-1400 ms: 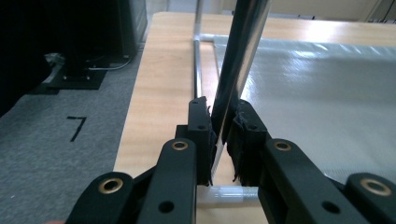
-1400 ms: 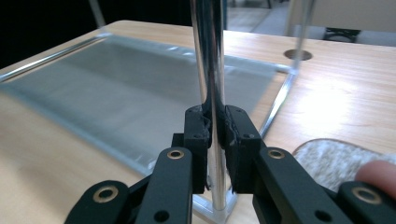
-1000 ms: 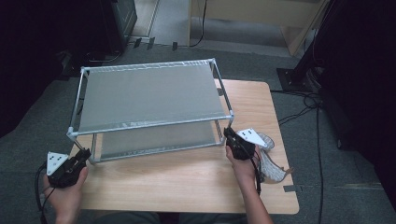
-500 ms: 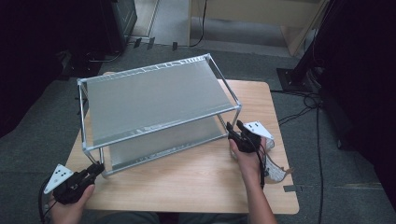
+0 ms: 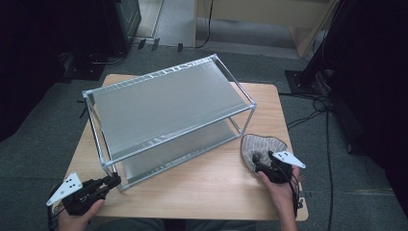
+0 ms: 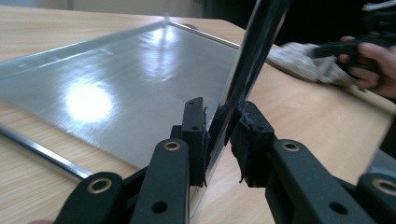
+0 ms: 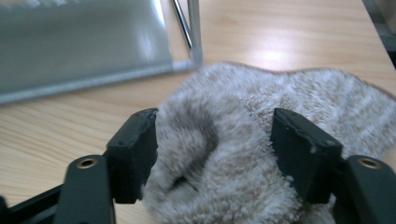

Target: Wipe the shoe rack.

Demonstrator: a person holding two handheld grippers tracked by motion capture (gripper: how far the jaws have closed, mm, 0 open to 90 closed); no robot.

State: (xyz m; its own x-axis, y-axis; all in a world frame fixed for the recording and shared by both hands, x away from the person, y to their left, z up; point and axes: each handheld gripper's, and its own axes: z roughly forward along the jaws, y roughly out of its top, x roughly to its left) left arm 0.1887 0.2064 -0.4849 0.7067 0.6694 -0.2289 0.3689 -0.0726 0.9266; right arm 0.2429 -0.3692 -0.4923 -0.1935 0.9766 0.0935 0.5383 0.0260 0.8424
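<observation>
A two-tier metal rack [image 5: 163,106] stands askew on the wooden table [image 5: 207,192]. At its near left corner, my left gripper [image 5: 113,180] is shut on the chrome post [image 6: 252,51]. The pads [image 6: 196,126] hug the post on both sides, and the jaws have eased a little this last second. At the right, my right gripper [image 5: 255,159] hovers over a fuzzy grey cloth [image 5: 262,144]. Its jaws have just been opening. They stand wide, with the cloth [image 7: 289,88] bulging between them [image 7: 215,135] and not squeezed.
The rack's lower shelf [image 6: 116,74] spreads out beyond the left jaws. Its near right corner post [image 7: 194,32] stands just past the cloth. Bare wood lies between the two hands. Cables run over the dark floor at the right [image 5: 317,110].
The rack has swung round, its left end toward the person and its right end away. The right gripper let go of the right post, opened and moved right onto the cloth.
</observation>
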